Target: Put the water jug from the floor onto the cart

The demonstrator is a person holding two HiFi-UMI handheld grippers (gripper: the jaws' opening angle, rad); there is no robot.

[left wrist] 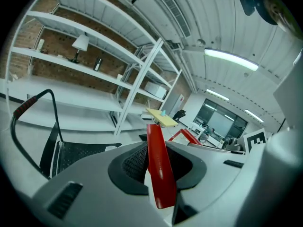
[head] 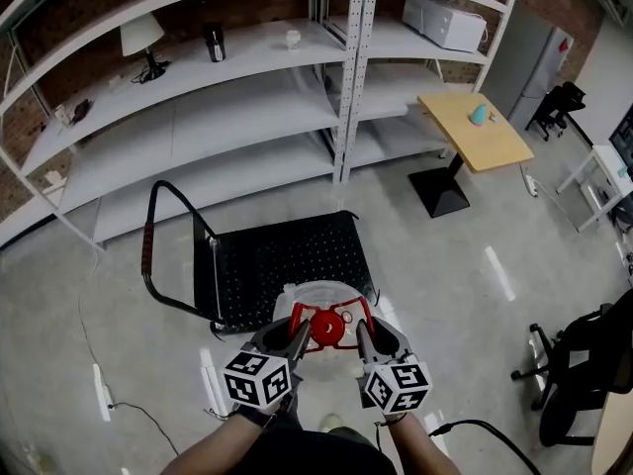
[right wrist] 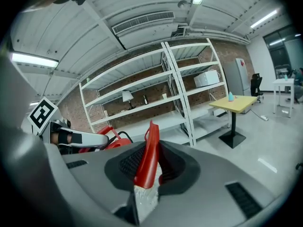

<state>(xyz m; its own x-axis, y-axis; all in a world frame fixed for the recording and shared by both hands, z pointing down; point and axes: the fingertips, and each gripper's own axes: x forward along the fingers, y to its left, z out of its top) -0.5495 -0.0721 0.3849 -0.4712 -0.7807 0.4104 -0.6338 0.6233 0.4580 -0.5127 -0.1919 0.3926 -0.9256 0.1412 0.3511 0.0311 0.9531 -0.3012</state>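
On my head view, both tools are at the bottom centre, side by side. The left hand-held gripper [head: 297, 334] and the right hand-held gripper [head: 362, 339] are each clamped on the red handle [head: 331, 323] on top of the water jug [head: 321, 295]. The jug is pale and translucent. It sits in the picture across the near edge of the black cart [head: 287, 260], toward the deck's near right corner. I can't tell whether its base rests on anything. The cart's push bar [head: 150, 245] rises at the deck's left edge. Beyond the far edge stands white shelving [head: 198, 117] with a lamp [head: 143, 38] on it. A yellow surface [head: 473, 132] on a black pedestal stands off to the right.

The left gripper view looks along its own jaws. A flat red strip of the handle runs upright between them, and the dark pads are closed against it from both sides. The cart's perforated deck shows low on the left, and the other gripper's marker cube [left wrist: 255, 138] shows at the right.

In the right gripper view the jaws likewise grip a red strip of the handle between the pads. A bit of the jug's clear, ribbed plastic shows just below the strip. At the left I see the left gripper's marker cube [right wrist: 40, 115], with more of the red handle beside it.
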